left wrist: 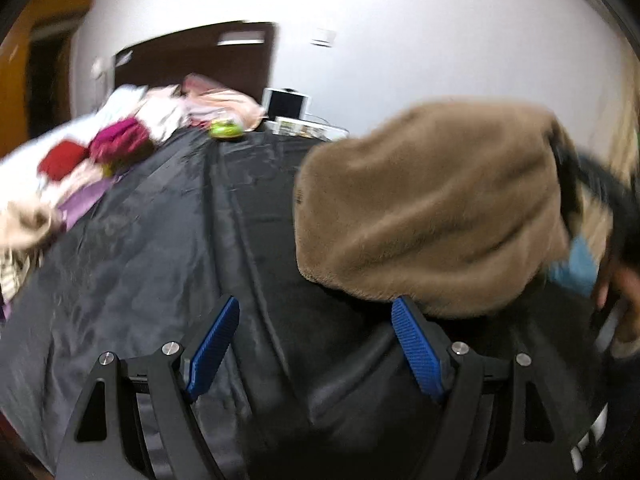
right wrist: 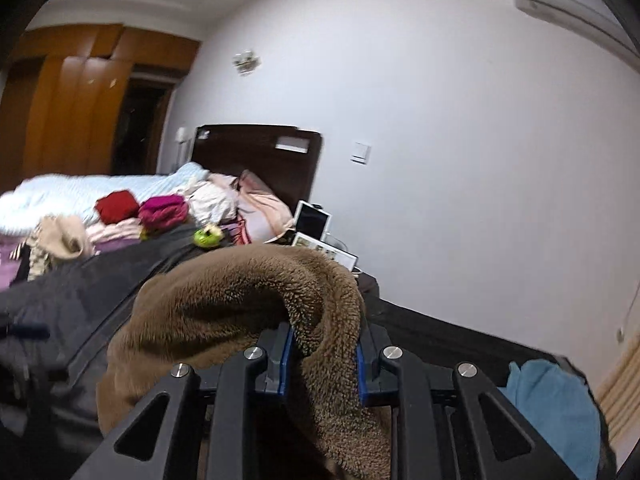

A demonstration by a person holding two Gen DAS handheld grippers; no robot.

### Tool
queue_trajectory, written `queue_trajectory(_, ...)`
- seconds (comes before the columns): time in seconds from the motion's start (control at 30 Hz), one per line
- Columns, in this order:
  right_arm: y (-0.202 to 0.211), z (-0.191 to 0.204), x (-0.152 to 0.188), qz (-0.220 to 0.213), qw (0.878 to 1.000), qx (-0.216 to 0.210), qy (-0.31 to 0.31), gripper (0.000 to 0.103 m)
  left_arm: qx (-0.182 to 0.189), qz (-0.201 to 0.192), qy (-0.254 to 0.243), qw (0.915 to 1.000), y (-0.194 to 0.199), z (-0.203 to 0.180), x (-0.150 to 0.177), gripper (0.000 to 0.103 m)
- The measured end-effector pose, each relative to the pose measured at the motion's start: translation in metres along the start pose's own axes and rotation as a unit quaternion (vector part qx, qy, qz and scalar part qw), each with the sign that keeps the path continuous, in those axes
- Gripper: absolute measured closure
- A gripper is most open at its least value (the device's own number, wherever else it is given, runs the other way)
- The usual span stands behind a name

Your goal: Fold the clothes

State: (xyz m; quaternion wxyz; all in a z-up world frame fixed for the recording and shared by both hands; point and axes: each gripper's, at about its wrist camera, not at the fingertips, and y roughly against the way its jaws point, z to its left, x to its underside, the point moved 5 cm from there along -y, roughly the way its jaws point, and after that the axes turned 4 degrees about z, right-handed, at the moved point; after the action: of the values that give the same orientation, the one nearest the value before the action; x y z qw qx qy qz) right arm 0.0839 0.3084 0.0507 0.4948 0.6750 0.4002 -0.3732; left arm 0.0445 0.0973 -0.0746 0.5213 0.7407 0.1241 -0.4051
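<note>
A brown fleece garment (right wrist: 240,300) hangs bunched in front of the right wrist camera, and my right gripper (right wrist: 324,354) is shut on a thick fold of it, blue pads pressing from both sides. In the left wrist view the same brown fleece garment (left wrist: 432,208) is lifted above the black sheet (left wrist: 168,264) at the right. My left gripper (left wrist: 316,320) stands open over the sheet, nothing between its blue pads (left wrist: 212,344); its right fingertip is just at the garment's lower edge. A hand (left wrist: 616,292) shows blurred at the far right.
A heap of clothes (right wrist: 120,216), red, magenta, pink and beige, lies on the bed's far left. A green object (right wrist: 207,236) sits on the black sheet. A tablet (right wrist: 313,220) and framed pictures stand by the dark headboard (right wrist: 256,152). A blue cloth (right wrist: 556,404) lies at the right.
</note>
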Motion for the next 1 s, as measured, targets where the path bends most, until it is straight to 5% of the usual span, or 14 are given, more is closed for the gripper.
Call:
queue_trajectory(0.23,-0.014,-0.028,-0.014,0.017,0.999,-0.005,-0.038,0.078,0.004,0.014,-0.111,0.9937,-0.024,-0.063,0.003,0.021)
queue_trajectory(0.43,-0.013,-0.032,-0.017,0.017,0.999,-0.007,-0.033,0.078,0.018,0.018,-0.145,0.9891,-0.046,-0.104,-0.010,0.021)
queue_trajectory(0.53,-0.013,-0.033,-0.017,0.017,0.999,-0.008,-0.028,0.078,0.019,0.007,-0.123,0.9922,-0.049,-0.103,-0.025,0.021)
queue_trajectory(0.67,-0.013,-0.043,-0.008,0.024,0.999,-0.004,-0.030,0.078,0.069,0.004,-0.048,0.9964,-0.043,-0.081,-0.054,0.051)
queue_trajectory(0.83,-0.016,-0.053,0.009,0.039,0.999,-0.013,-0.033,0.077,0.064,-0.036,-0.048,0.9962,-0.025,-0.073,-0.088,0.070)
queue_trajectory(0.93,-0.014,-0.051,0.016,0.038,0.999,-0.016,-0.018,0.069,0.063,-0.055,-0.062,0.9946,-0.018,-0.078,-0.108,0.073)
queue_trajectory(1.0,-0.006,-0.050,0.020,0.021,1.000,-0.014,-0.004,0.039,0.064,-0.066,-0.070,0.9933,-0.014,-0.079,-0.121,0.074)
